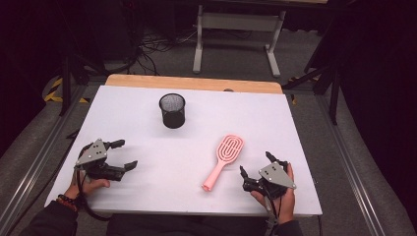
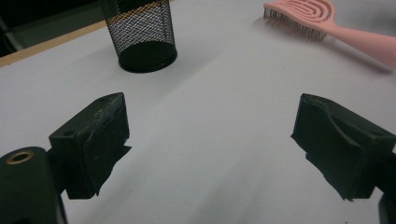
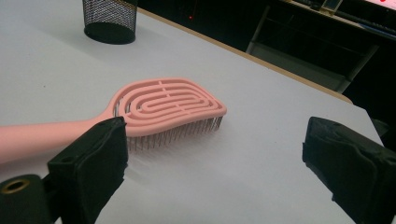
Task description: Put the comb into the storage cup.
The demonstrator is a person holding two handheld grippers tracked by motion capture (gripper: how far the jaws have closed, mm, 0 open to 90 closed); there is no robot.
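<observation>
Claw jaws are seen spread wide on both sides, with nothing pinched: the left claw (image 1: 121,153) is held low over the near left of the white worktop (image 1: 147,113), the right claw (image 1: 255,167) over the near right. A pink hairbrush (image 1: 223,160) is laid bristles down just beside the right claw, its handle pointed toward the person. A black mesh cup (image 1: 172,110) is stood upright farther back, well apart from the brush and from both claws; whether anything is inside cannot be told.
</observation>
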